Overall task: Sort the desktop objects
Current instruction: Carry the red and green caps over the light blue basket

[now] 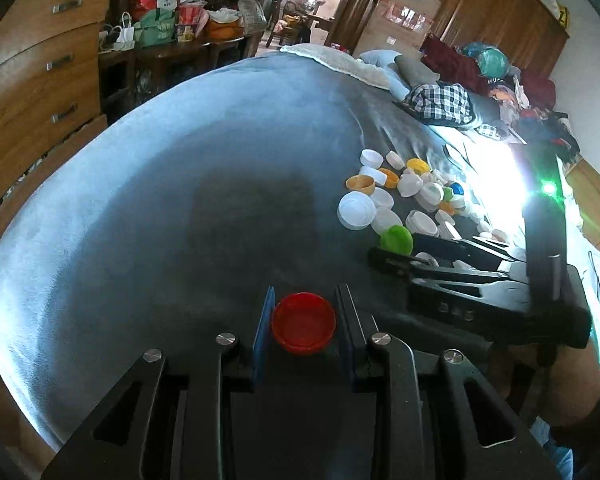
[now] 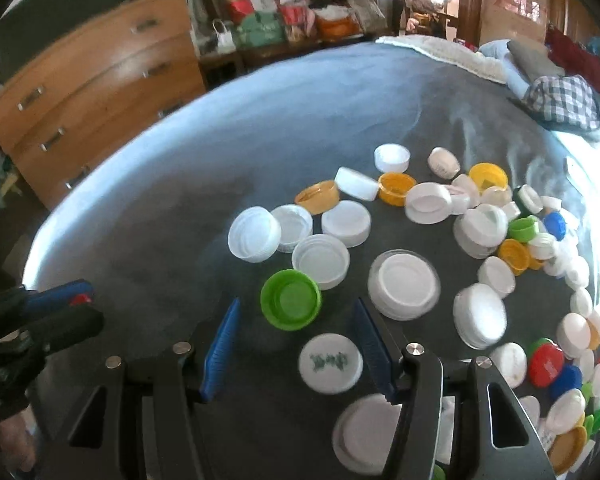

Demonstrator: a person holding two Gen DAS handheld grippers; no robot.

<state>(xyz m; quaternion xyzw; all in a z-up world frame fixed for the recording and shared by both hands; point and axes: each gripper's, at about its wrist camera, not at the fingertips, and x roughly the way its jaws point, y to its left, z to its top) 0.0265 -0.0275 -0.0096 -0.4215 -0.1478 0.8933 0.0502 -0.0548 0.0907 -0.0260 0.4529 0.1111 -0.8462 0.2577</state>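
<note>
Sorting is in the pick-and-carry step: left gripper (image 1: 304,322) clenches the red cap (image 1: 303,323), well apart from the cap pile (image 2: 480,216). Right gripper (image 2: 296,338), released, straddles the green cap (image 2: 291,299) at the pile's near edge; it needs closing next.

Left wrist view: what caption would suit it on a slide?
Left gripper closed on a red cap above the grey blanket, loose caps piled beyond.

Legible text: "KFC" on a red-and-white bag (image 1: 155,0) far ahead-left of the left gripper; green print on white cap (image 2: 331,363) between right fingers unreadable.
</note>
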